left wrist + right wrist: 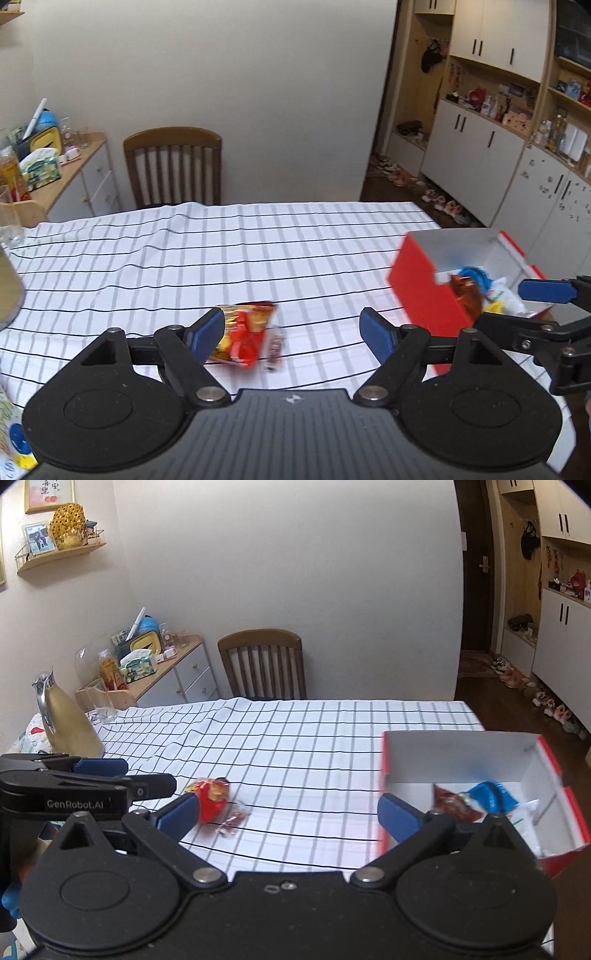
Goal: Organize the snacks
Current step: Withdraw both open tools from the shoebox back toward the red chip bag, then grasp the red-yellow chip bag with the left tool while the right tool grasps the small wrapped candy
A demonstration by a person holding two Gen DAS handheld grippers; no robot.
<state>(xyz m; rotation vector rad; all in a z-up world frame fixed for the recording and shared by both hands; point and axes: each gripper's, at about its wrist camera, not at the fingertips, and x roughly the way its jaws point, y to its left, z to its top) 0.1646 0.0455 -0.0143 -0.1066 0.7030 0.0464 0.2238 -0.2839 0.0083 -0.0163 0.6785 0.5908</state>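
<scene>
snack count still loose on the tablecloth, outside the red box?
2. A red and yellow snack bag lies near the left gripper, and a small clear-wrapped candy sits just right of it. Others are already in the red box; some there may be hidden.

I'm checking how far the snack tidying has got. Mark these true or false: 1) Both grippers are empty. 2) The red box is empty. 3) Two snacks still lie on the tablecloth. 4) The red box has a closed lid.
1) True: the left gripper and right gripper stand open with nothing between the jaws.
2) False: the red box already holds several snacks, among them a blue packet.
3) True: a red snack bag and a small wrapped candy lie beside each other.
4) False: it is open on top.
</scene>
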